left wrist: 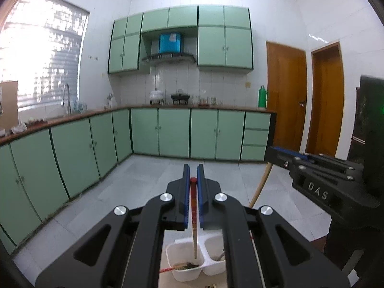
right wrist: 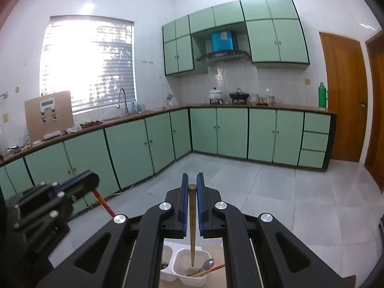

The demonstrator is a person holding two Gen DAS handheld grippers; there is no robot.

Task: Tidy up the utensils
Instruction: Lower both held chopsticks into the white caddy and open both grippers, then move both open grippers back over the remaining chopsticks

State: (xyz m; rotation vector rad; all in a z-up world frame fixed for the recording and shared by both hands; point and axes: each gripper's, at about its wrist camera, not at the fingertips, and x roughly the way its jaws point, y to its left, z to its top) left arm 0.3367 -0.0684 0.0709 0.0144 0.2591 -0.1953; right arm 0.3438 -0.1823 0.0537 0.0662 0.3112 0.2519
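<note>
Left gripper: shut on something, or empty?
Shut on the red-topped chopstick: the left gripper clamps it between blue pads, tip hanging above the white two-compartment container.

A plain wooden chopstick (right wrist: 192,218) is clamped between the blue pads of the right gripper (right wrist: 192,180), its lower tip hanging over a white two-compartment container (right wrist: 178,272). A spoon (right wrist: 207,264) is seen in the compartment directly below. The left gripper (right wrist: 81,180), to the left, is closed on a red chopstick (right wrist: 103,202).

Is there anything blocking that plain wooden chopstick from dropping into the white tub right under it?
Nothing visible does. The right tool holds the wooden chopstick upright, its tip hanging over the open white compartment. A spoon and other chopsticks already lie in there, off to the side.
</note>
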